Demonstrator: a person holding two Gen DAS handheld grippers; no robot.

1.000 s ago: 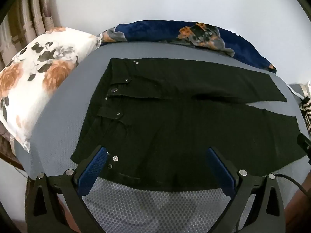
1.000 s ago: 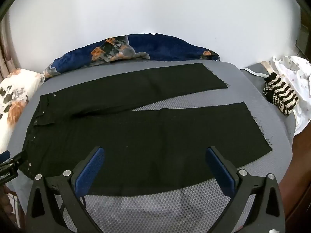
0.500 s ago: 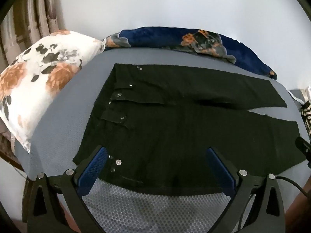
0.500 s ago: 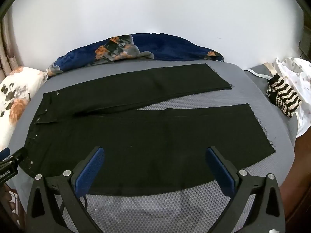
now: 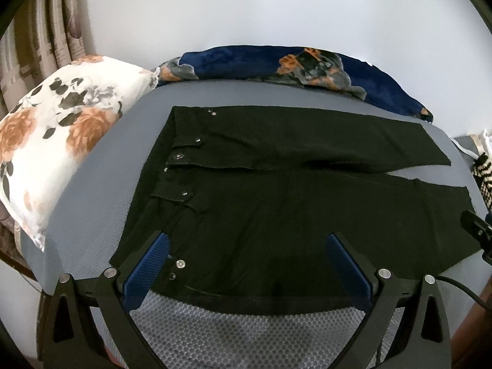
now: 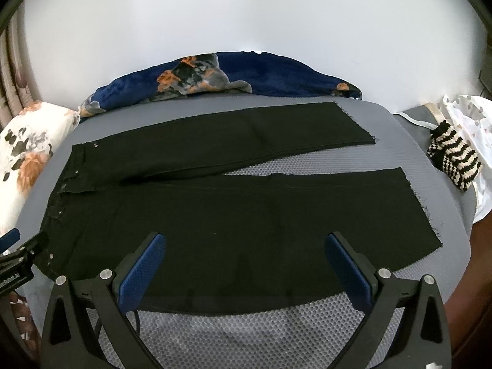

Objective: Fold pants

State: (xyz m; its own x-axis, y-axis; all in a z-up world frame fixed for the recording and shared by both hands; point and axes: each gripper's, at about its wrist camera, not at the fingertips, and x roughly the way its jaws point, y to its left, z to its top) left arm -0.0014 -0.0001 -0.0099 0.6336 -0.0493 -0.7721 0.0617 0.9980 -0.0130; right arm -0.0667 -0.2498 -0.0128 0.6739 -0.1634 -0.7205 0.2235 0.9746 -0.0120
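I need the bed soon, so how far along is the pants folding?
Done: the black pants lie spread flat on the grey bed, legs apart, waistband toward the floral pillow. In hand: nothing; the left gripper and right gripper sit at the near edge, jaws open and empty. Left: every fold, since no part is doubled over.

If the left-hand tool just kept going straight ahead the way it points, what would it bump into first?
Most likely the black pants: the left gripper, jaws open, points at the near leg by the waistband on the grey mattress. Depth is hard to judge through the fisheye.
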